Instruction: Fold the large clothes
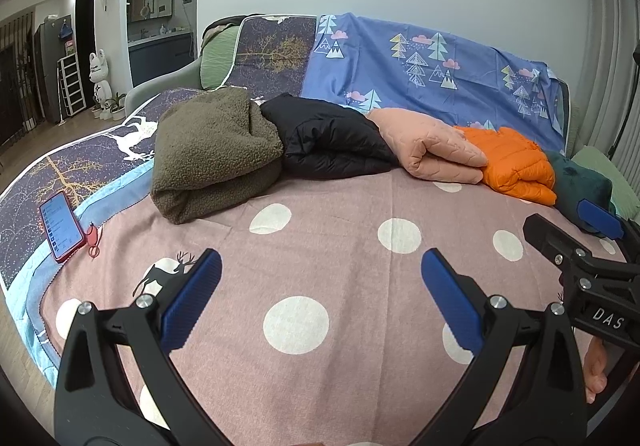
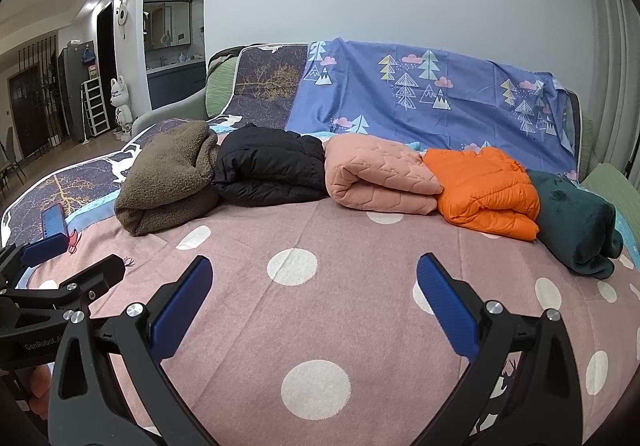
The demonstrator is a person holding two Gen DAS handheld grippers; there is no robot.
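Observation:
Several folded garments lie in a row at the back of the pink dotted blanket (image 1: 320, 246): a brown fleece (image 1: 212, 154), a black puffer jacket (image 1: 328, 142), a peach quilted jacket (image 1: 432, 150), an orange puffer jacket (image 1: 516, 162) and a dark teal fleece (image 2: 576, 222). My left gripper (image 1: 320, 302) is open and empty, low over the blanket in front of them. My right gripper (image 2: 314, 298) is open and empty beside it. Each shows at the edge of the other's view, the right one (image 1: 576, 242) and the left one (image 2: 68, 266).
A red-cased phone (image 1: 60, 226) with a red charm lies at the blanket's left edge. A blue tree-print sheet (image 1: 432, 62) covers the sofa back. The floor, a white bear figure (image 1: 100, 78) and shelves are at far left.

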